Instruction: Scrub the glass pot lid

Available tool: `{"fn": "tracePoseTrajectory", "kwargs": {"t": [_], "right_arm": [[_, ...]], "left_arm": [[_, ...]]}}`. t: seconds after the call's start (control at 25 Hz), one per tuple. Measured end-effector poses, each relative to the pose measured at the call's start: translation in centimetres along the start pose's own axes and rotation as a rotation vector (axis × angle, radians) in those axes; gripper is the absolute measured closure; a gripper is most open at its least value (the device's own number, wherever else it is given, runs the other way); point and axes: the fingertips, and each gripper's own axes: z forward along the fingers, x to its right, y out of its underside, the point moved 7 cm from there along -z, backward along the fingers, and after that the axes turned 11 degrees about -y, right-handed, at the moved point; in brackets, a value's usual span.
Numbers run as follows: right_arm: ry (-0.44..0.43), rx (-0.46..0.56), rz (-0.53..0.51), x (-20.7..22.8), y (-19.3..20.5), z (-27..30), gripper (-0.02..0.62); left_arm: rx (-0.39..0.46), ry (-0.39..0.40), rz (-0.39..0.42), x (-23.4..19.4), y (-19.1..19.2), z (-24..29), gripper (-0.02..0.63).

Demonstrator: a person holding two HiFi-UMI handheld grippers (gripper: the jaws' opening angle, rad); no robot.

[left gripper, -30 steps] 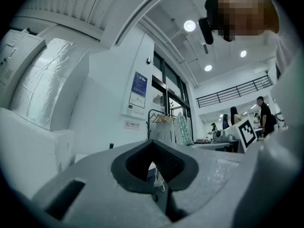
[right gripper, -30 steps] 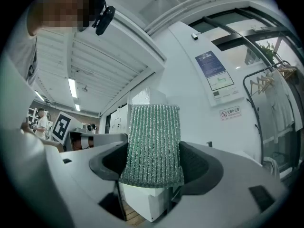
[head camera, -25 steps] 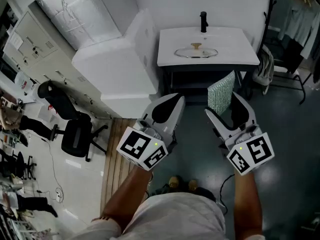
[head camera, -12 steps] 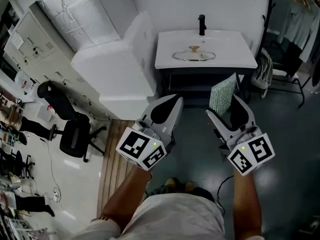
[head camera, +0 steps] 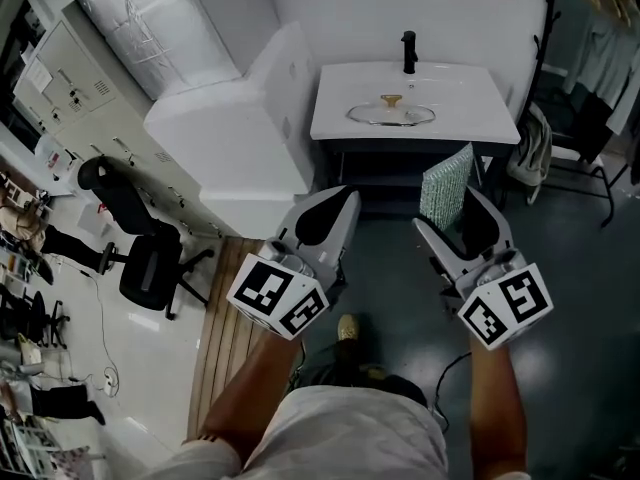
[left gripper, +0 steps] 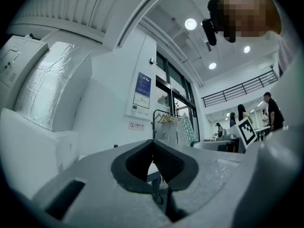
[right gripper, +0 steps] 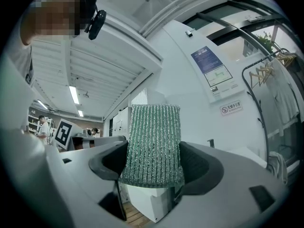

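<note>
Head view: looks steeply down past both forearms onto a dark floor [head camera: 570, 288], with the 2 grippers held side by side in front of the person, well short of the table.
Foam blocks [head camera: 230, 133]: large, white, stacked left of the table, with a plastic-wrapped bundle [head camera: 150, 13] behind them.
Table [head camera: 480, 108]: white-topped washstand on a dark frame, against the back wall.
Office chair [head camera: 150, 268]: black, on the pale floor at the far left, well apart from the table.
Left gripper [head camera: 340, 200]: points toward the table; in the left gripper view its 2 fingers [left gripper: 135, 163] are pressed together with nothing between them.
Right gripper [head camera: 445, 208]: beside the left one, aimed the same way; in the right gripper view its fingers [right gripper: 107, 163] pinch the scrub pad from both sides.
Marker cubes: 1 on the rear of each gripper, left [head camera: 277, 298] and right [head camera: 503, 306].
Scrub pad [head camera: 446, 183]: green, ribbed and glittery, standing upright out of the right fingers [right gripper: 153, 144].
Glass pot lid [head camera: 391, 114]: lies on the table top, near its middle, knob up; it may sit in a shallow basin, though the head view is too distant to be sure. Neither gripper touches it.
Faucet [head camera: 408, 51]: black, upright at the back edge of the table, just behind the lid.
Knob [head camera: 391, 99]: gold, at the lid's centre.
</note>
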Motion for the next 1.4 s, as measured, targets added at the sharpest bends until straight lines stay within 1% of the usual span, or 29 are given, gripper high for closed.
{"fn": "tracePoseTrajectory", "kwargs": {"t": [0.32,0.72,1.08,1.28,1.4], "right_arm": [[-0.001,-0.014,-0.012,3.6,1.0,3.4,0.258],[0.032,-0.036,-0.022,10.5,1.7,11.2,0.258],[0.074,-0.054,-0.024,16.8,2.9,18.9,0.258],[0.109,-0.093,-0.022,19.4,4.0,22.0,0.258],[0.117,-0.129,-0.024,20.5,4.6,23.2,0.258]], "left_arm": [[0.017,0.002,-0.004,-3.2,1.0,4.2,0.591],[0.024,0.02,-0.002,-10.5,1.8,12.6,0.591],[-0.01,0.056,-0.018,-18.0,3.3,20.6,0.591],[-0.031,0.083,-0.033,-21.4,4.5,24.2,0.591],[-0.049,0.09,-0.048,-22.8,5.4,25.7,0.591]]}}
